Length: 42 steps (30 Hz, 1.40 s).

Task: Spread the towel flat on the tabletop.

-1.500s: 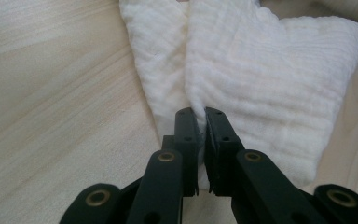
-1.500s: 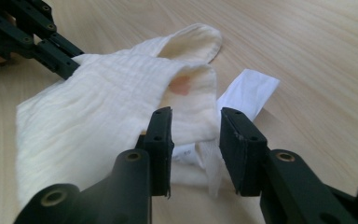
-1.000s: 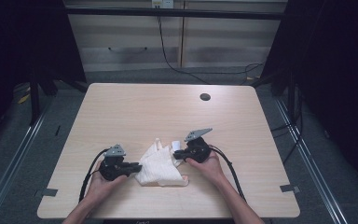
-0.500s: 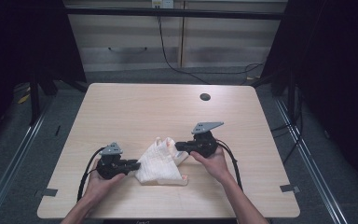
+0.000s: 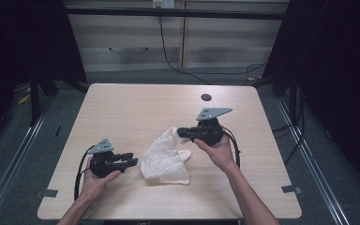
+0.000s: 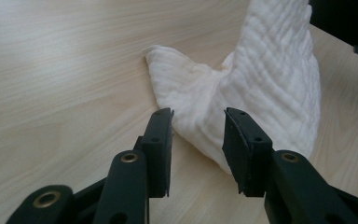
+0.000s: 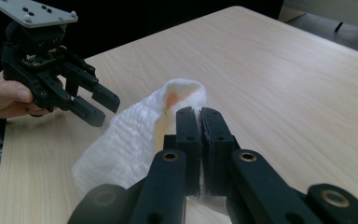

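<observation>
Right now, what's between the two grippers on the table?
The white cloth lies between them in the high view. The right gripper pinches its top corner, while the left gripper, jaws just opening, sits beside its lower edge.

I can read no text, label, brand, number or sign anywhere around my fingers: not on what they hold, nor on anything beside or beyond them.
</observation>
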{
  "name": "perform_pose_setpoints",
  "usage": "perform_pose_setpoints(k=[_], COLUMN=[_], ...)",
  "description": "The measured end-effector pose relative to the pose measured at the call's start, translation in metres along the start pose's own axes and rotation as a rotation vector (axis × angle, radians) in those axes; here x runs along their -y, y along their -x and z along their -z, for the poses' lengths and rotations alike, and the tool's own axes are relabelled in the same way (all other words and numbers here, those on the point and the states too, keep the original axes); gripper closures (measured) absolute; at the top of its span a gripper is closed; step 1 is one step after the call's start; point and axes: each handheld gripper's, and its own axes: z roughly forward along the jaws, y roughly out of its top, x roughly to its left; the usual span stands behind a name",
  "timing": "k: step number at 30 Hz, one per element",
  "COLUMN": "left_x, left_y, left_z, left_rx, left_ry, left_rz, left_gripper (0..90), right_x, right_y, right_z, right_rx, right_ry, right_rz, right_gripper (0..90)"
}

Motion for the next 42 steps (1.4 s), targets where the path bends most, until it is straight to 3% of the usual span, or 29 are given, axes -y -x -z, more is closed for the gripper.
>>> perform_pose_setpoints(k=[13, 19, 28, 30, 36, 42], left_x=[0.0, -0.002, -0.012, -0.013, -0.014, -0.013], left_y=[0.003, 0.009, 0.029, 0.033, 0.035, 0.036], left_z=[0.0, 0.0, -0.004, -0.004, -0.003, -0.005], left_rx=[-0.001, 0.002, 0.044, 0.03, 0.035, 0.047], left_ry=[0.002, 0.006, 0.006, 0.008, 0.009, -0.001], left_rz=[-0.008, -0.015, -0.064, -0.073, -0.077, -0.079], left_gripper=[60.7, 64.1, 65.5, 65.8, 65.5, 65.3], right_x=[-0.031, -0.025, -0.002, 0.003, 0.029, 0.044], right_y=[0.006, 0.017, 0.038, 0.042, 0.054, 0.054], right_z=[0.04, 0.048, 0.023, 0.015, -0.011, -0.028], right_rx=[0.071, 0.106, 0.112, 0.118, 0.111, 0.089], right_ry=[0.085, 0.078, 0.032, 0.015, -0.052, -0.086], right_rz=[0.025, 0.0, -0.066, -0.073, -0.11, -0.12], right_gripper=[87.1, 87.1, 87.1, 87.1, 87.1, 87.0])
